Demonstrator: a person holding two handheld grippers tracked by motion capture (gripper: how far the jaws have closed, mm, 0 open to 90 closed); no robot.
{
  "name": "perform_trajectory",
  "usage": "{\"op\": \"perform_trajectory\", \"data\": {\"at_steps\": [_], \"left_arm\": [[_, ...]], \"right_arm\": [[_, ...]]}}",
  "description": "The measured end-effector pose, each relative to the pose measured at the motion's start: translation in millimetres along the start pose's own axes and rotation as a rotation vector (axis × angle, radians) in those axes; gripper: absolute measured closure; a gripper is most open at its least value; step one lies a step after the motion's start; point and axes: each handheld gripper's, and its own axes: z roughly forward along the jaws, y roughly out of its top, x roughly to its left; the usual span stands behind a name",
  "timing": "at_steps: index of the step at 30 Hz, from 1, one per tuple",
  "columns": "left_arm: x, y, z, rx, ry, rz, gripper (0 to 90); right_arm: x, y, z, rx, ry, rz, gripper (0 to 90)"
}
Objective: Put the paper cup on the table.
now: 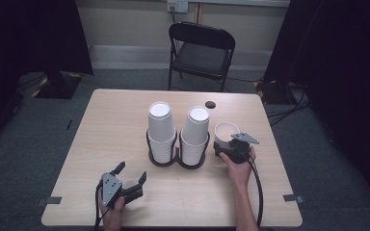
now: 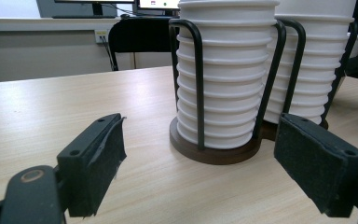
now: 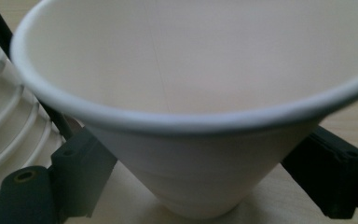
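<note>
- Your right hand-held gripper [image 1: 225, 147] sits at the right side of the desk [image 1: 111, 125], its jaws set on either side of a single white paper cup [image 1: 226, 131] and pinching its lower body.
- That cup stands mouth up, just to the right of the right stack of cups [image 1: 195, 134], with its base low over the desk; whether the base touches the wood cannot be told.
- In the right gripper view the cup [image 3: 205, 116] shows its wide rim and bare inside, and the two black jaws press against its narrow lower wall from left and right.
- Your left hand-held gripper [image 1: 131, 176] rests near the front left of the desk, jaws spread wide and holding nothing.
- In the left gripper view the left hand-held gripper [image 2: 200, 168] has bare desk between its pads, and it points toward the cup holder [image 2: 214, 151].
- The holder is a dark double rack with wire uprights; it carries two upturned stacks, the left stack of cups [image 1: 161, 132] and the right one side by side, touching or nearly so.
- A small black disc [image 1: 210, 104] lies on the desk behind the stacks, well apart from both grippers.
- A black folding chair [image 1: 201, 50] stands beyond the far edge of the desk.
</note>
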Motion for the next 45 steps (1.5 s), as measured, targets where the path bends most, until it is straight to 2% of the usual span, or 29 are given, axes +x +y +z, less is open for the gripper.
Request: {"op": "perform_trajectory", "data": {"at_steps": [8,15,20,25,35,40,45], "left_arm": [[0.2,0.0,-0.3,0.0,0.006,0.001,15.9],[0.2,-0.1,-0.2,0.0,0.005,-0.003,15.9],[0.2,0.0,0.1,0.002,0.01,-0.01,16.0],[0.7,0.4,0.5,0.009,0.018,-0.009,15.9],[0.1,0.5,1.7,0.011,0.029,-0.027,15.9],[0.3,0.4,1.2,0.008,0.026,-0.016,16.0],[0.9,0.3,0.6,0.01,0.024,-0.014,16.0]], "right_arm": [[-1.4,-5.3,-9.4,-0.009,0.018,0.04,13.3],[2.1,-13.0,-23.1,-0.044,0.02,0.06,13.6],[6.7,-17.2,-35.5,-0.09,0.025,0.068,13.8],[18.0,-26.2,-53.6,-0.157,0.054,0.074,14.3],[49.3,-49.8,-82.8,-0.261,0.117,0.04,16.6],[65.1,-62.0,-89.1,-0.28,0.129,-0.001,17.2],[70.4,-69.6,-86.8,-0.271,0.131,-0.01,16.5]]}}
